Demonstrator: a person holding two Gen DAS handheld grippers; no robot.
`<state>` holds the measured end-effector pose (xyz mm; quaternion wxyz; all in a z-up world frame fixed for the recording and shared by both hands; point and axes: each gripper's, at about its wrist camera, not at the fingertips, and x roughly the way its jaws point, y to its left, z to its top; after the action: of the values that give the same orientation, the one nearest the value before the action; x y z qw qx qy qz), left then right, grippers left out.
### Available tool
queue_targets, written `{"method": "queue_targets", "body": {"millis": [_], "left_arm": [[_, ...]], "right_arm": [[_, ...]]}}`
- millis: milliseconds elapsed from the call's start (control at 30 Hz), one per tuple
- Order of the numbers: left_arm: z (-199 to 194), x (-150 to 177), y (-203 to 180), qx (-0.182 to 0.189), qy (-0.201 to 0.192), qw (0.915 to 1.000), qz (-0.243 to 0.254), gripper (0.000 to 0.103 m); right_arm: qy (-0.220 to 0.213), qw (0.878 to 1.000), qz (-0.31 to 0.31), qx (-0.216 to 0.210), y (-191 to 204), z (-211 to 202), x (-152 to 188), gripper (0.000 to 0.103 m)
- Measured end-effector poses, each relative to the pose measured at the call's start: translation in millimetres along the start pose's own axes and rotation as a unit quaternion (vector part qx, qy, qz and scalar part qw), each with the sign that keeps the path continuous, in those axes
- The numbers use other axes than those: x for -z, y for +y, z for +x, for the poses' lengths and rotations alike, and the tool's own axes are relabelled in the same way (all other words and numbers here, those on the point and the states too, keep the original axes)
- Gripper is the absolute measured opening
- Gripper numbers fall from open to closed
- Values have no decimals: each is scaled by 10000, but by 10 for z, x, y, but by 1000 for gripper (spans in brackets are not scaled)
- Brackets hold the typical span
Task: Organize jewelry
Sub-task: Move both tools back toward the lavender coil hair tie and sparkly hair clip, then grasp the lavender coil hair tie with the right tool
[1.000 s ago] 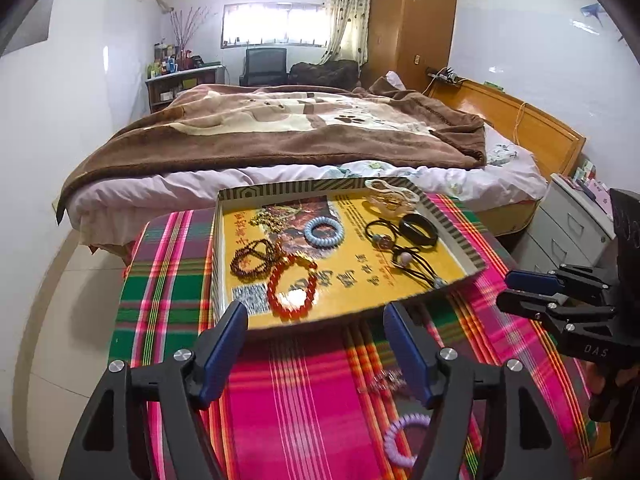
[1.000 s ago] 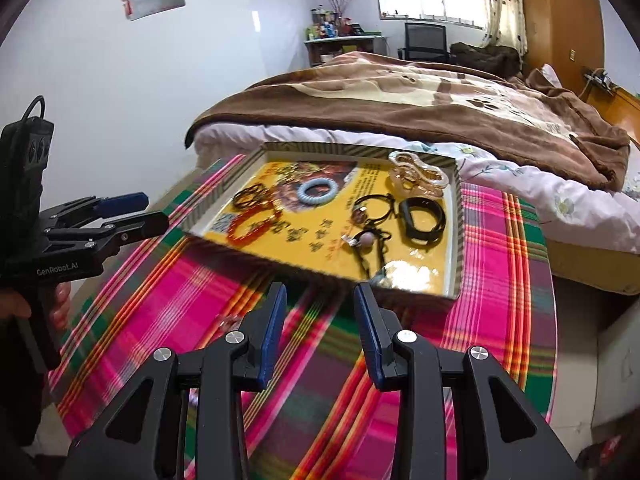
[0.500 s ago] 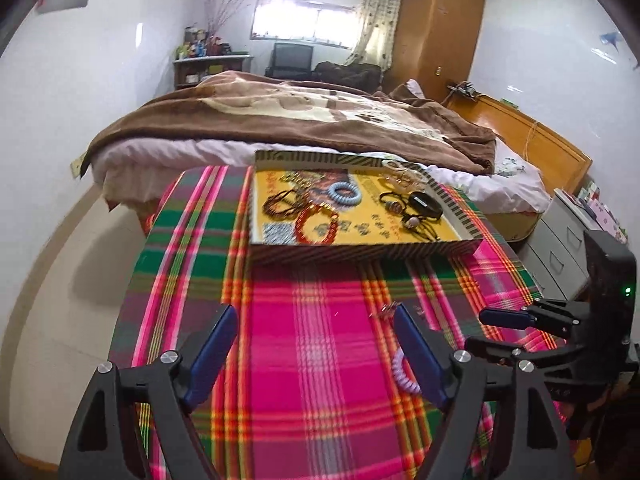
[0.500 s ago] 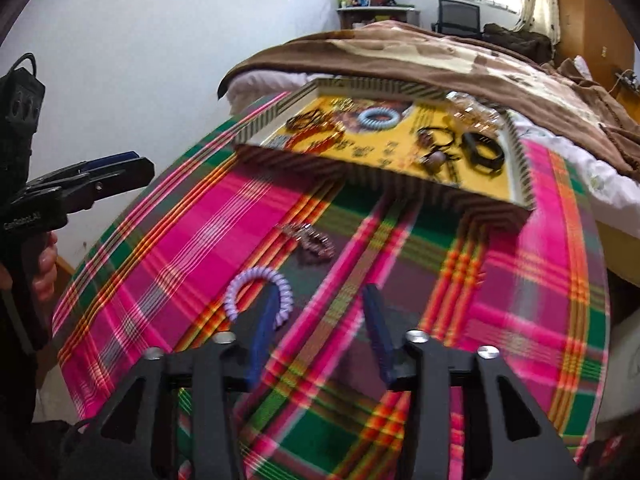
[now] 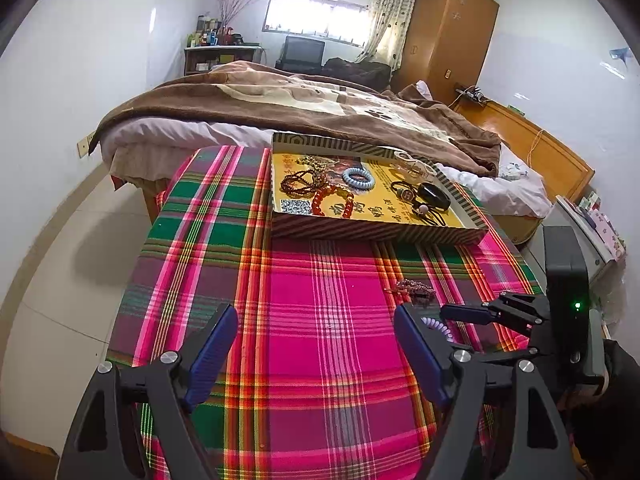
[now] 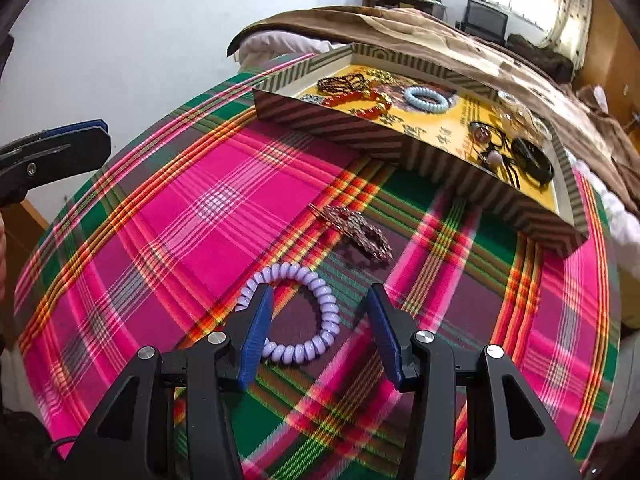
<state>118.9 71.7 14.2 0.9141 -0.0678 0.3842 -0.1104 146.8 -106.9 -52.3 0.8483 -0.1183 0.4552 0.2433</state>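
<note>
A lilac spiral hair tie [image 6: 298, 316] lies on the plaid cloth [image 6: 208, 200]; my right gripper [image 6: 318, 330] is open just over it, its fingers astride the ring. A brown beaded clip [image 6: 358, 232] lies beyond it, also in the left wrist view [image 5: 414, 290]. The striped tray [image 5: 380, 234] with a yellow floor holds a red bead bracelet [image 5: 334, 206], a blue hair tie [image 5: 358, 178] and black bands [image 5: 432, 196]. My left gripper [image 5: 316, 356] is open and empty over the near cloth. The right gripper shows in the left wrist view [image 5: 468, 314].
The round table's edge drops off at left and front. A bed with a brown blanket [image 5: 304, 108] stands right behind the tray. A white nightstand [image 5: 580, 236] stands at right, a wooden wardrobe [image 5: 448, 36] at the back.
Both grippers pulled back from the tray toward the near side of the table. The right gripper lowered over the lilac hair tie. Both stay open.
</note>
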Motion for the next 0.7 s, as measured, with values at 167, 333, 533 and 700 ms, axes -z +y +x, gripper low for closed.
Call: {"method": "queue_targets", "body": {"millis": [167, 333, 533, 700], "left_arm": [[49, 11, 17, 19, 59, 10000, -29, 80], [87, -6, -19, 45, 96, 9999, 13, 80], [147, -35, -86, 73, 150, 9998, 111, 80], [312, -72, -232, 230, 283, 9989, 310, 80]], "right_arm": [[-22, 9997, -190, -120, 45, -33, 37, 26], [-46, 9994, -302, -181, 121, -54, 62, 10], [-303, 9991, 48, -280, -15, -217, 163, 9], [-628, 9962, 564, -214, -323, -461, 213, 9]]}}
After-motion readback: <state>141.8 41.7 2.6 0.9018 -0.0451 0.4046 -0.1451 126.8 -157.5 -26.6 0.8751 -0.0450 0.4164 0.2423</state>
